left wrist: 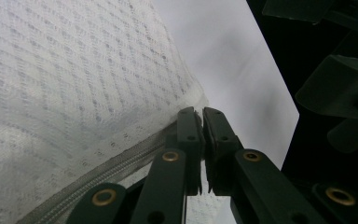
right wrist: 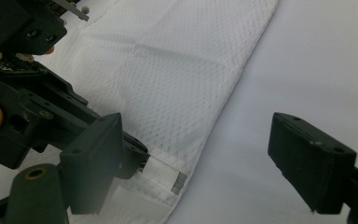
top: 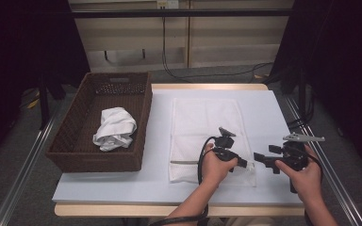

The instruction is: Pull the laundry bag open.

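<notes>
The left gripper [top: 243, 163] has its fingers [left wrist: 189, 135] clenched right on the near right corner of the white mesh laundry bag [top: 206, 123], by the zipper [left wrist: 102, 170], and the rest of the bag lies flat on the desk [top: 160, 141], spreading away from those fingers. The right gripper [top: 260, 158] sits just to the right of that same corner with its fingers [right wrist: 310, 158] spread wide apart, nothing between them, hovering over bare desk beside the bag's edge. Way off to the left of both grippers there's a brown wicker basket [top: 75, 141] with a crumpled white cloth [top: 115, 128] in it.
</notes>
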Available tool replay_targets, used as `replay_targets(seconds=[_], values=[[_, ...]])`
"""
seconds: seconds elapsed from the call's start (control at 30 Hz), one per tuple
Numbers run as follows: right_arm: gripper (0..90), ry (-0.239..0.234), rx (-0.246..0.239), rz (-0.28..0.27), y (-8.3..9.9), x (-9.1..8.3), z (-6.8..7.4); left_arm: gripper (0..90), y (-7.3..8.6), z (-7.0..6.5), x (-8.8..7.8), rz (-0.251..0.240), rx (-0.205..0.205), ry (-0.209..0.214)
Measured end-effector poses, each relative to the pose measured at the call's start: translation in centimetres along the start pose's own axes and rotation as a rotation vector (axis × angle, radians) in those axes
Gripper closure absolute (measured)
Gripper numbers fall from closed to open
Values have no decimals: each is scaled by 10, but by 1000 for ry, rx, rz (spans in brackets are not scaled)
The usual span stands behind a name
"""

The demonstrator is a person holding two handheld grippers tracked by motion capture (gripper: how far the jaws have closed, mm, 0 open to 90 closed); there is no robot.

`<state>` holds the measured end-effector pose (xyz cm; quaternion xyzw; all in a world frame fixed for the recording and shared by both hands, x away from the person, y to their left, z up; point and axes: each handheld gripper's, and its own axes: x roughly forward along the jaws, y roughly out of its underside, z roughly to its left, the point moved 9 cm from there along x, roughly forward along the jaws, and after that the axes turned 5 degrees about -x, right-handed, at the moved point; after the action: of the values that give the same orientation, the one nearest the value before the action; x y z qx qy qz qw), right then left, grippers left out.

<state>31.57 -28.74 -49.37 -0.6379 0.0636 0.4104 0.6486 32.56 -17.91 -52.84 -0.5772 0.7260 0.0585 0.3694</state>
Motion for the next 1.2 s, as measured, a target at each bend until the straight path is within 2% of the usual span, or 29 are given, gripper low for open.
replay_targets(seconds=[0.07, 0.13, 0.2, 0.23, 0.3, 0.37, 0.43, 0.47, 0.5, 0.6, 0.7, 0.77, 0.83, 1.2], values=[[185, -5, 2, -2, 0, 0, 1, 861, -2, -3, -1, -25, -23, 23], [185, -12, 4, -3, 0, 0, 1, 860, -2, -2, -3, -26, -13, 22], [185, -18, 5, -1, 0, 0, 2, 861, -2, -3, -5, -34, -20, 25], [185, -18, 5, -1, 0, 0, 2, 861, -1, -4, -7, -21, -13, 39], [185, -26, 5, 0, 0, 0, 3, 863, -3, -7, -8, -38, -28, 37], [186, -34, 8, 2, 0, 1, 5, 863, -3, -4, -11, -23, -18, 29], [191, -43, 15, 9, 1, 1, 7, 863, -5, -5, -12, -30, -26, 40], [198, -47, 17, 9, 0, 1, 8, 863, -5, -4, -14, -31, -20, 30], [202, -54, 17, 13, 1, 1, 9, 863, -6, -6, -15, -40, -34, 35], [208, -77, 28, 21, 2, 2, 12, 863, -5, -4, -19, -21, -12, 35], [218, -88, 39, 32, 3, 3, 14, 864, -5, -5, -21, -22, -28, 35], [220, -103, 38, 41, 5, 5, 16, 864, -7, -4, -22, -42, -27, 33], [220, -113, 42, 48, 6, 6, 18, 864, -6, -5, -23, -36, -30, 53], [259, -151, 89, 67, 10, 12, 23, 864, -4, -4, -28, -37, -36, 89]])
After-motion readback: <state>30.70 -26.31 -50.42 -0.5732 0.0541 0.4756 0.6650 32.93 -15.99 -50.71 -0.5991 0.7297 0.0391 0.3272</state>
